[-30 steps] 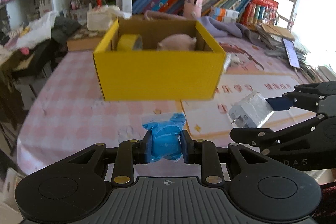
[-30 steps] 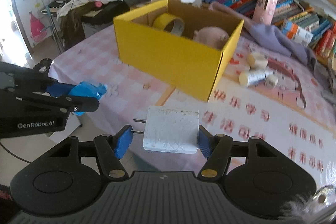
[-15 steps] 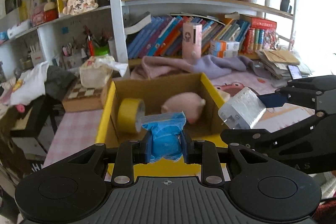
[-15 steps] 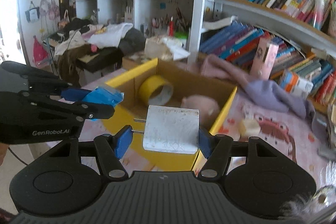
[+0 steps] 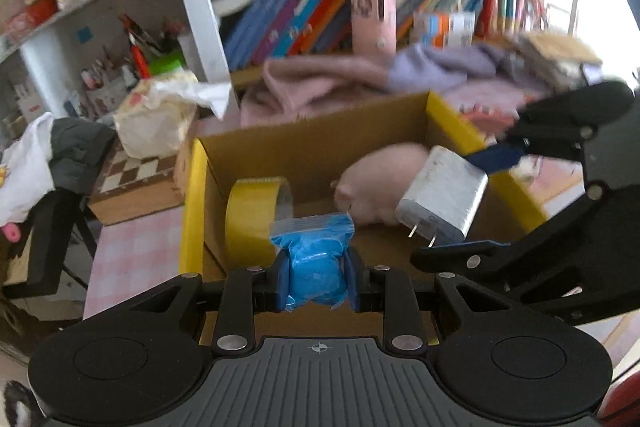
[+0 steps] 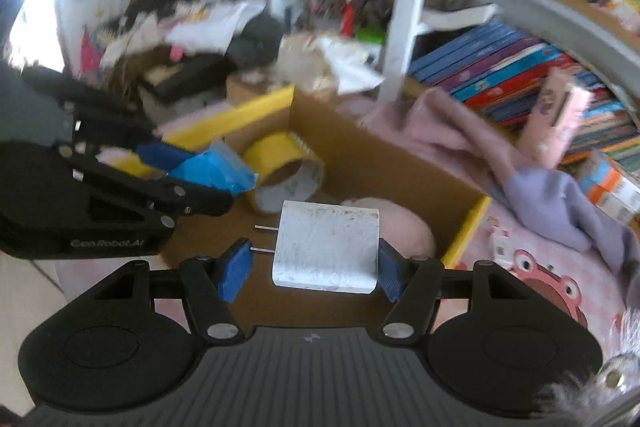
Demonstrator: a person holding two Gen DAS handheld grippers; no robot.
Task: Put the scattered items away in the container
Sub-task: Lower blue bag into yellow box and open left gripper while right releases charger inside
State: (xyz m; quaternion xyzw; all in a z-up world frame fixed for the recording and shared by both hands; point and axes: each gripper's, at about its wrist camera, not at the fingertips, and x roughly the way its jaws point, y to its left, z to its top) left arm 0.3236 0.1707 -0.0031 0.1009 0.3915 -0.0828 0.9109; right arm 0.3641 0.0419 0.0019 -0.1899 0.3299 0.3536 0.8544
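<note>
a: on the left, what does the left gripper (image 5: pixel 316 279) carry?
b: its jaws are closed on a small blue plastic bag (image 5: pixel 314 263). the bag hangs over the open yellow cardboard box (image 5: pixel 192 195), on the near left part, just before the yellow roll of tape (image 5: pixel 252 215) inside.
a: and to the right?
b: the right gripper (image 6: pixel 316 267) grips a white wall charger with two metal prongs (image 6: pixel 326 247). its long side goes across between the pads and the prongs point left. it is above the box also, near the pink plush toy (image 6: pixel 404 227) on the bottom.
a: so which way is the box from them?
b: directly under both, i think. neither hand is nearer; i judge they only need to lower and let go.
</note>
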